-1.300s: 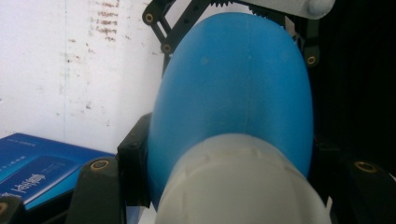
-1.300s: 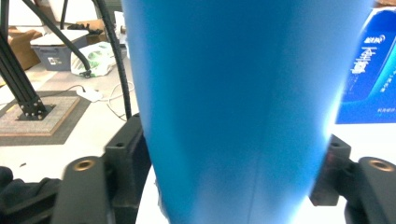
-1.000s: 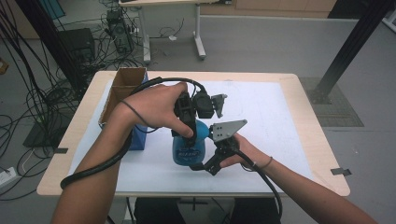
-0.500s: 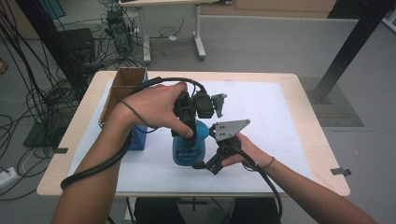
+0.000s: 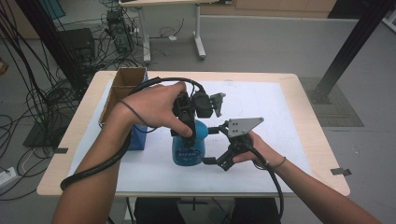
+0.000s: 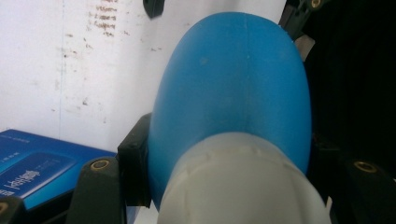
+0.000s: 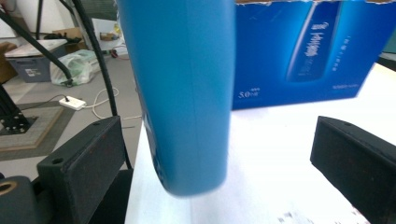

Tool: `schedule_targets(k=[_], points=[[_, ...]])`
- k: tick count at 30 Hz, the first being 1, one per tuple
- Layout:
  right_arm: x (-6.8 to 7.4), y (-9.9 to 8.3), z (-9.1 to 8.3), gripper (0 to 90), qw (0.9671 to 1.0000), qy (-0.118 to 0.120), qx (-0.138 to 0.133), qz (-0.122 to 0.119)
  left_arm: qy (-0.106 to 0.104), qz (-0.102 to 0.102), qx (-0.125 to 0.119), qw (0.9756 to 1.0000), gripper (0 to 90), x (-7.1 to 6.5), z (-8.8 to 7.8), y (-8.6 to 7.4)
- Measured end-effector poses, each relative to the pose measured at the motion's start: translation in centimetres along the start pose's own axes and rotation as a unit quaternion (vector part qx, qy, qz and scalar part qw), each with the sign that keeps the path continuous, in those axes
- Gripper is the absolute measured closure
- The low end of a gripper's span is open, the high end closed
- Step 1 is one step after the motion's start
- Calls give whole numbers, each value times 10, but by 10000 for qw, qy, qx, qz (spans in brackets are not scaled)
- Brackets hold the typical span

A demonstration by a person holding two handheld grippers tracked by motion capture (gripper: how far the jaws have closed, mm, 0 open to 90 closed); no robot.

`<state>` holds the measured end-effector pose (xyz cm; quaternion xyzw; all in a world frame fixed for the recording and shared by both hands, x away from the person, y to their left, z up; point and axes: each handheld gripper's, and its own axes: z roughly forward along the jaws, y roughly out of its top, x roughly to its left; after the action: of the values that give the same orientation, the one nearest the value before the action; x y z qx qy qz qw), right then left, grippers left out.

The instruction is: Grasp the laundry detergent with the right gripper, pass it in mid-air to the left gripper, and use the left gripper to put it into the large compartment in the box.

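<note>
Pinching the blue plastic bottle's (image 5: 187,148) white neck, the left gripper (image 5: 189,116) needed steadiness while the spread right gripper (image 5: 214,145) bracketed its body squarely.

blue plastic bottle with white cap (image 5: 187,148): neck and cap buried under left hand (image 5: 156,105) in high view. cap cut off by bottom edge in left gripper view, bottle top cut off by upper edge in right gripper view. label print too small to read. blue printed carton (image 7: 303,51) behind it half hidden, cropped at edge.
</note>
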<state>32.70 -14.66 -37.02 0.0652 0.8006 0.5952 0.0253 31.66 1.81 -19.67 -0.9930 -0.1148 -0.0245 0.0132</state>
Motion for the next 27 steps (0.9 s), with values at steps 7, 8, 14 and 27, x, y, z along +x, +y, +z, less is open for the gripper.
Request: schedule_targets(k=[7, 8, 14, 27], points=[[-5, -6, -19, 31, 9997, -228, 122, 35, 4, -50, -8, 10000, 369, 2, -2, -3], [-5, -7, -22, 30, 9995, -254, 156, 36, 0, -54, 5, 10000, 369, 2, -2, -3], [-10, -11, -42, 33, 9970, -502, 587, 61, -2, -31, -10, 10000, 369, 1, -2, -5], [-29, -17, -74, 83, 9600, -1102, 2510, 572, -47, -42, -16, 10000, 370, 0, -3, -8]])
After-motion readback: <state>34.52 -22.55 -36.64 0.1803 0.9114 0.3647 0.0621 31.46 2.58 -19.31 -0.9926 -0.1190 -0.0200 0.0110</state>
